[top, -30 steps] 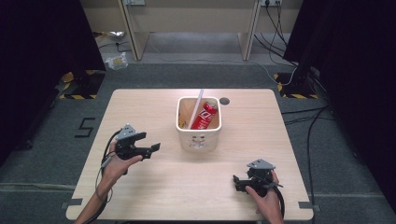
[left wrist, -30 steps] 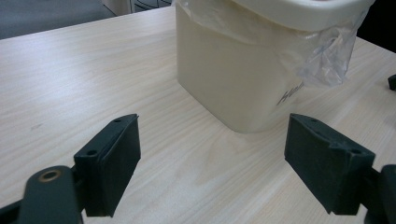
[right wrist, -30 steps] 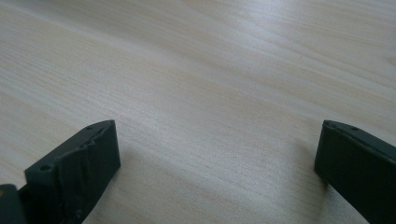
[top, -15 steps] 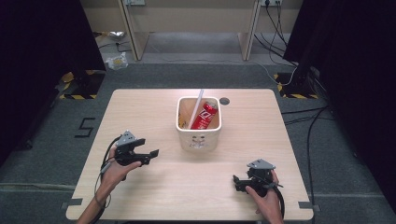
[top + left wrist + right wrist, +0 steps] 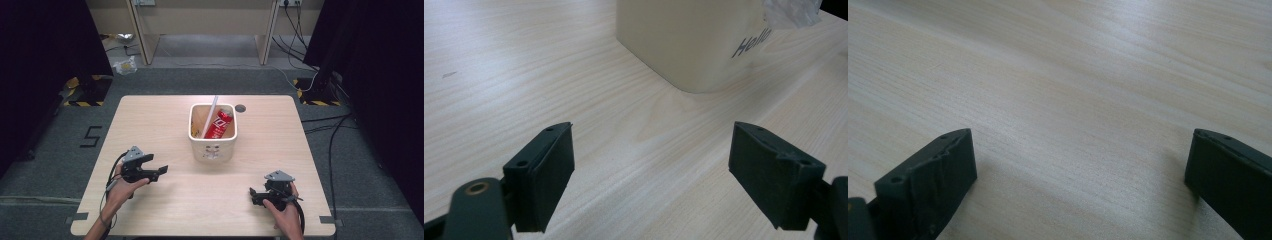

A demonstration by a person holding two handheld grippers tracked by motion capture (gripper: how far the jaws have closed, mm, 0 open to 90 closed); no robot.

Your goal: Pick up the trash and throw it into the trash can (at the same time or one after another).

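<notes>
A: Which step is this?
B: Probably the approach. The left gripper (image 5: 159, 171) holds nothing, jaws wide, aimed at the bin (image 5: 213, 147) mid-table.
A: And the right gripper (image 5: 254, 194)?
B: Wide too, low over the table (image 5: 150, 125), well apart. Next, the left likely must close in on the bin.

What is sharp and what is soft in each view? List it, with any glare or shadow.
High view: evenly lit, table and cream bin fairly sharp, dark surroundings. Left gripper view: jaws slightly soft, bin readable, pale sheen on the wood behind. Right gripper view: near jaws blurred, soft shadows under them, glare across the far tabletop.
</notes>
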